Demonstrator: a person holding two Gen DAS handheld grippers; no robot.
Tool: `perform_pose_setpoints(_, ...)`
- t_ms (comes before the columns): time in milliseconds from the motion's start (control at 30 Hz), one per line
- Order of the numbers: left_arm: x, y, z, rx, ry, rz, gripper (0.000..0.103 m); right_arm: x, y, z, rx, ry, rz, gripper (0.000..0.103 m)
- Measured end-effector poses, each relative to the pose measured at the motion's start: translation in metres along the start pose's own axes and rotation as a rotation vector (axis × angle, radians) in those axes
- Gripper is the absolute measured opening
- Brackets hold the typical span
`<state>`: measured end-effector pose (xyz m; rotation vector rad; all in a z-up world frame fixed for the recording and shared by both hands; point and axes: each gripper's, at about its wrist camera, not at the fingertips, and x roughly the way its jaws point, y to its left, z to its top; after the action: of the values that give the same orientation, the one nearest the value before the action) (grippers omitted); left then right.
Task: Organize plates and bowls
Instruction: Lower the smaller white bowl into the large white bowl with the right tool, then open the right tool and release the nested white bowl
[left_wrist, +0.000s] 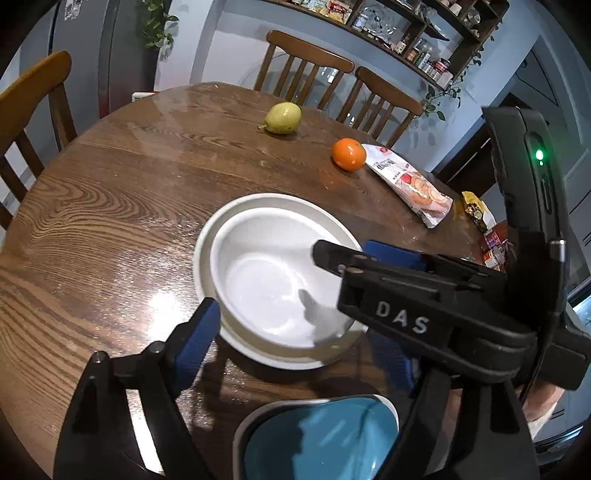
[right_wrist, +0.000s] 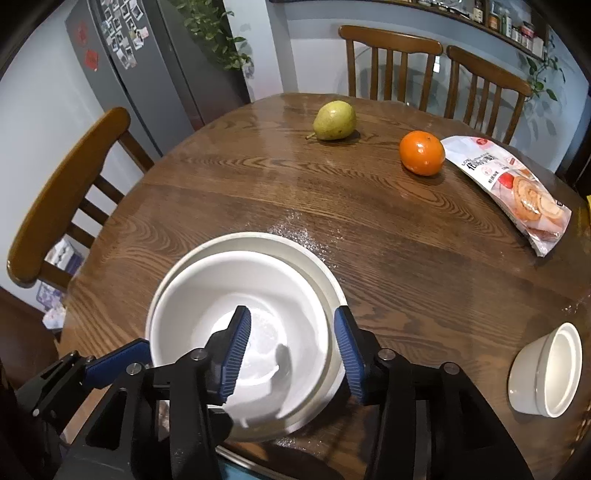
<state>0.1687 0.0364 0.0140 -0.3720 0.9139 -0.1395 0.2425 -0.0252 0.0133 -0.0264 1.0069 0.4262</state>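
A white bowl (left_wrist: 266, 273) sits nested in a wider white dish (left_wrist: 202, 254) on the round wooden table (left_wrist: 110, 206). My left gripper (left_wrist: 291, 325) is open, one blue finger (left_wrist: 199, 332) beside the stack's left side; its other finger is mostly hidden under the right gripper. My right gripper (right_wrist: 291, 354) is open astride the white bowl's (right_wrist: 207, 295) right rim, one pad (right_wrist: 236, 354) inside the bowl and the other outside, neither pressing. In the left wrist view the right gripper (left_wrist: 343, 251) reaches in from the right over the bowl. A blue bowl (left_wrist: 321, 439) lies below my left gripper at the table's near edge.
A small white bowl (right_wrist: 546, 373) lies on its side at the right. A pear (right_wrist: 334, 120), an orange (right_wrist: 421, 152) and a snack packet (right_wrist: 517, 192) are on the far side of the table. Wooden chairs (right_wrist: 391, 59) ring the table; a fridge (right_wrist: 147, 55) stands behind on the left.
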Motion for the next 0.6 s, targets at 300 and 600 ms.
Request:
perform_pose_setpoints(300,-0.005,0.024,0.007,-0.076,-0.046,0.098,0.084,-0.002,-0.024,0.003,0.105,0.009,0.044,0.062)
perform_pose_setpoints(600,0.018,0.025,0.004,-0.058,0.013,0.136,0.074,0.022,-0.026,0.000,0.138,0.082,0.095,0.062)
